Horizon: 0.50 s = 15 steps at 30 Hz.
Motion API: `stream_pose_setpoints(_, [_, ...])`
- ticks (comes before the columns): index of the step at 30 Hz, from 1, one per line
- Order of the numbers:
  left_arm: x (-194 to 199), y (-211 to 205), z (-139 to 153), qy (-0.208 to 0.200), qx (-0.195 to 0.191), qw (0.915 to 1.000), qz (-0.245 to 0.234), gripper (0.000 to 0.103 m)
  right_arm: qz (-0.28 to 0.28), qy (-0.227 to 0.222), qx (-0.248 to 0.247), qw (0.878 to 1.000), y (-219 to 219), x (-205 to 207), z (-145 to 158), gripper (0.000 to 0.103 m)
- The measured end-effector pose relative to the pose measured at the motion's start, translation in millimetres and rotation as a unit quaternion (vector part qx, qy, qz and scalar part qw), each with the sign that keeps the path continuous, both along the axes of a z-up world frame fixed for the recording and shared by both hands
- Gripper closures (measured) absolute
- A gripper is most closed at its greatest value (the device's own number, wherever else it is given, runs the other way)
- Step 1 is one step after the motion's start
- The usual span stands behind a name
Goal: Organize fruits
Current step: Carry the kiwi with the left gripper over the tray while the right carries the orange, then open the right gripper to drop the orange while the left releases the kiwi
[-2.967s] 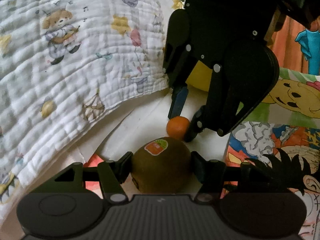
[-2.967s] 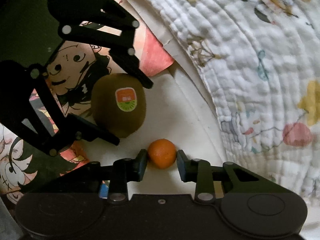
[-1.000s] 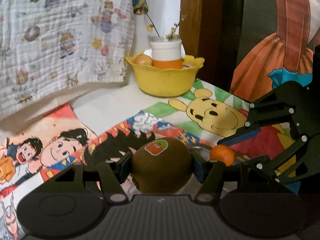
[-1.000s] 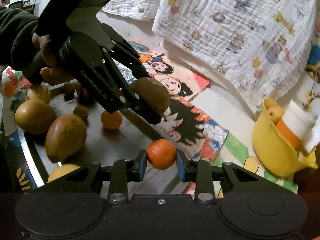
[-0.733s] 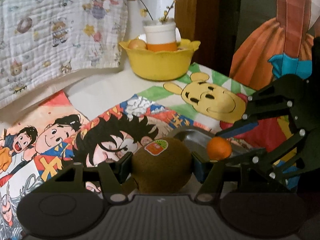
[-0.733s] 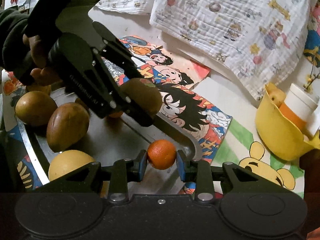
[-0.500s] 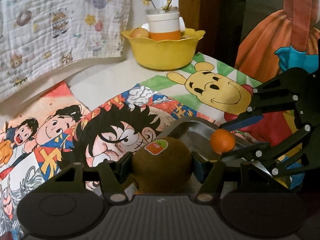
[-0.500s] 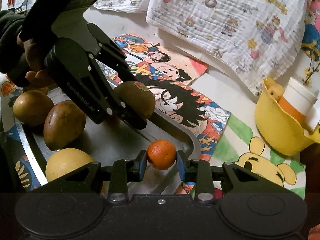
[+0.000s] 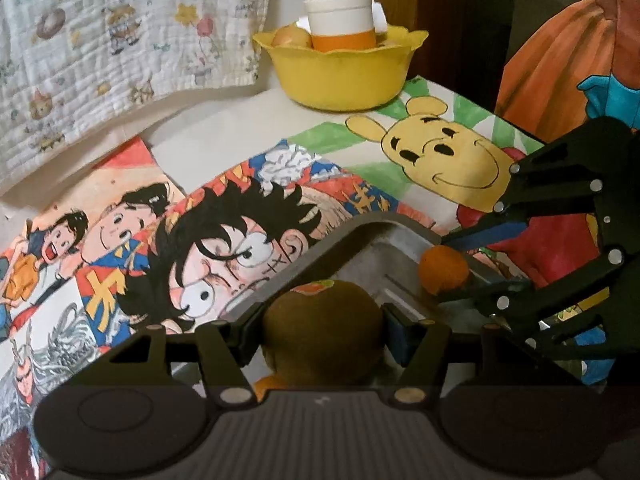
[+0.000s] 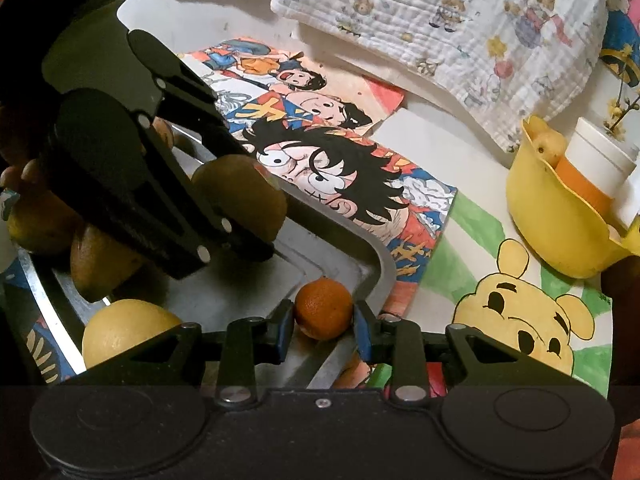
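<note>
no legible text anywhere, kiwi (image 9: 324, 332) sticker perhaps printed but too blurred to read

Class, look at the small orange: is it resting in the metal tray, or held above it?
Held: the right gripper pinches the orange over the tray's corner.

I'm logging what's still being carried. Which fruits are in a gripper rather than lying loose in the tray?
The kiwi in the left gripper, and the small orange in the right gripper. The others lie loose.
</note>
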<state>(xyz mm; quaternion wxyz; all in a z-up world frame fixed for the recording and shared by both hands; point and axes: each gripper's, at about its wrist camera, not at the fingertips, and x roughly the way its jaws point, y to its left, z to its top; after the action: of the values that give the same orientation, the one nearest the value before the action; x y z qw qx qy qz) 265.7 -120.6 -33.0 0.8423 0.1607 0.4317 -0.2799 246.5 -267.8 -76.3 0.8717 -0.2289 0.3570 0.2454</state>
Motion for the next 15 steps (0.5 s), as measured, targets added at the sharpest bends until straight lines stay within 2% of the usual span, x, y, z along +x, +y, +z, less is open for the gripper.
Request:
stream_pose_setpoints(10, [0.0, 4.1, -4.9, 0.001, -0.011, 0.9999, 0.002, 0.037, 0.017, 0.009, -0.038, 0.999, 7.9, 1.3, 1.6, 0.068])
stream_pose_setpoints(15, [-0.1, 3.9, -4.8, 0.003, -0.010, 0.9999, 0.004, 0.035, 0.018, 0.011, -0.040, 0.999, 8.2, 2.1, 1.7, 0.068])
